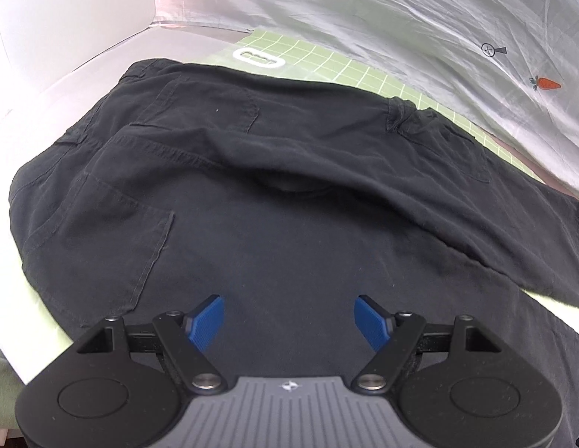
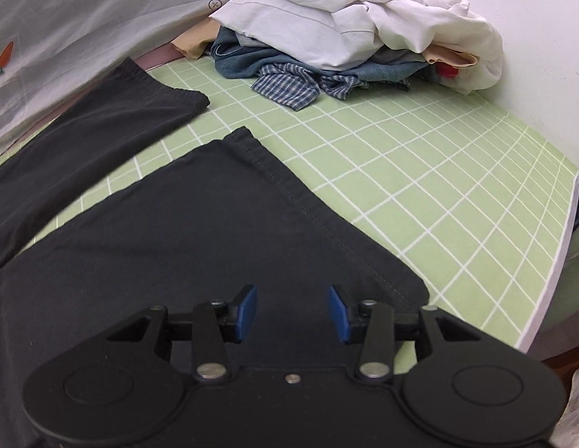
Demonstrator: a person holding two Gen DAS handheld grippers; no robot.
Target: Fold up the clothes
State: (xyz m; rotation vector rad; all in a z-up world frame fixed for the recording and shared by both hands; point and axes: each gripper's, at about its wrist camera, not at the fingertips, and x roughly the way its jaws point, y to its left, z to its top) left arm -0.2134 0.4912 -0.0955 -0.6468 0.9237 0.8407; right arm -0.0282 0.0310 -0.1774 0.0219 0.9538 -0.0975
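hovering with jaws spread wide and empty, the left gripper [image 1: 289, 315] sits low centre of its view above the seat of the black trousers [image 1: 252, 194], blue pads [image 1: 209, 321] clear of the cloth as far as i can tell. the right gripper [image 2: 293, 311], low centre of its own view, is likewise parted and holds nothing, poised over one trouser leg [image 2: 199, 231] near its hem. outward from the left jaws the waist and pockets run across the middle of the frame, with a raised fold crossing toward the right edge; beyond that a strip of green grid mat [image 1: 319, 61] and a white cloth backdrop [image 1: 420, 30] fill the top. outward from the right jaws the second leg [image 2: 84, 123] lies apart at the left, mat showing between the two, and a pile of clothes [image 2: 349, 22] sits at the upper centre on the mat [image 2: 438, 171]. i judge the trousers are spread out but not yet folded: the step in hand is choosing grips. the next move likely calls for each gripper to drop and pinch an edge, the left at the waist side and the right at the hem, then carry the near leg over onto the far one, keeping the raised fold from bunching.
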